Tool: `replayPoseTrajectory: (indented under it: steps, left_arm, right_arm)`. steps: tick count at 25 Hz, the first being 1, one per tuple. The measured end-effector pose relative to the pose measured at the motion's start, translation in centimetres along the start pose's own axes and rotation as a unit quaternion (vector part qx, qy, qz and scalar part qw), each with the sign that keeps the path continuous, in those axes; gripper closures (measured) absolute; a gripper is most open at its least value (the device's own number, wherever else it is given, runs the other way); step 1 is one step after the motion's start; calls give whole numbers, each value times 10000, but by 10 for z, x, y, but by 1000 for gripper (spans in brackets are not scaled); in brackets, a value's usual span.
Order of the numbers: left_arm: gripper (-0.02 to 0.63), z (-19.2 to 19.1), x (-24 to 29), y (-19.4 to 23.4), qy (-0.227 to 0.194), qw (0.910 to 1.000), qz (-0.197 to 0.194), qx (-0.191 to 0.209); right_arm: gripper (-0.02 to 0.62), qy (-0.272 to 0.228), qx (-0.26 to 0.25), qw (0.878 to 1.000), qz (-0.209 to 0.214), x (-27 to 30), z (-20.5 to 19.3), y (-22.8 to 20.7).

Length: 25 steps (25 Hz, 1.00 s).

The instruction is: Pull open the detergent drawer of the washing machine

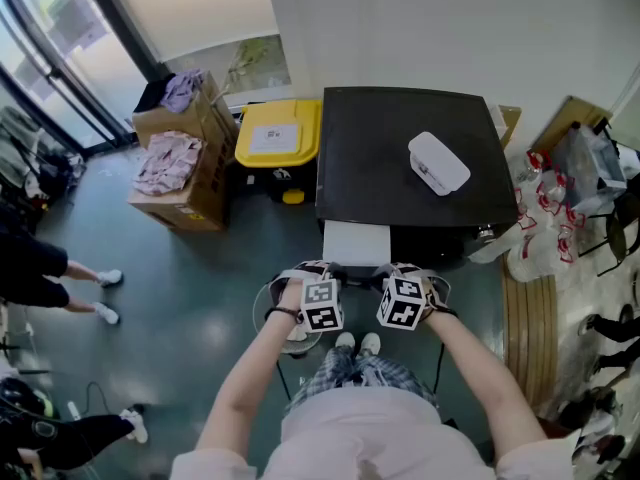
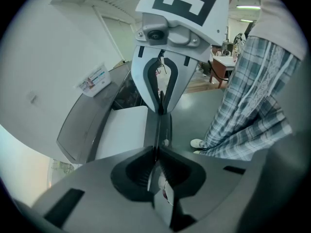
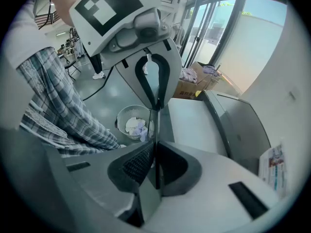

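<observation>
The washing machine (image 1: pixel 400 198) has a dark top, and its white detergent drawer (image 1: pixel 356 243) stands pulled out toward me. Both grippers meet at the drawer's thin front panel (image 1: pixel 357 270). My left gripper (image 1: pixel 322 280) (image 2: pixel 158 152) is shut on that panel's edge, with the drawer's white top (image 2: pixel 124 130) beyond it. My right gripper (image 1: pixel 398 278) (image 3: pixel 155 147) is shut on the same panel from the other side, beside the drawer's top (image 3: pixel 192 123). Each gripper view shows the other gripper clamped on the panel straight ahead.
A white box (image 1: pixel 438 162) lies on the machine's top. A yellow-lidded bin (image 1: pixel 278 133) and cardboard boxes of clothes (image 1: pixel 180 163) stand to the left. A white mesh waste basket (image 3: pixel 132 123) sits by my feet. Plastic bags (image 1: pixel 545 218) crowd the right side. A person's legs (image 1: pixel 60 278) are at far left.
</observation>
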<state>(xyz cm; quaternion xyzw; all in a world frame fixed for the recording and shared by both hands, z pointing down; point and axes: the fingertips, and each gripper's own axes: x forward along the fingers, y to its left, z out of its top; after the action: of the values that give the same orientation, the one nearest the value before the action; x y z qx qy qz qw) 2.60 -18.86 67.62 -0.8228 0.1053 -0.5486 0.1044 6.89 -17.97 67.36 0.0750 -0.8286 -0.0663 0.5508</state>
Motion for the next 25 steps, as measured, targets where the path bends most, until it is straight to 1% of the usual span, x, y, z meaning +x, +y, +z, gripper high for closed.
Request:
replayPoseTrajectory:
  steps: [10,20,25]
  left_arm:
    - [551,1,-7,-29,-29,9998,-185,49]
    - [551,-1,-13,-70,-46,9990,-443,81]
    - [551,-3,-15,-86,-65,9988,-485,50]
  right_arm:
    - [545,-14,-43,9997,228,-4,-2,28]
    - [545,-72,-70,9985,547,-4,-2,70]
    - [546,-127,-18,9982,590,-3,-1,85]
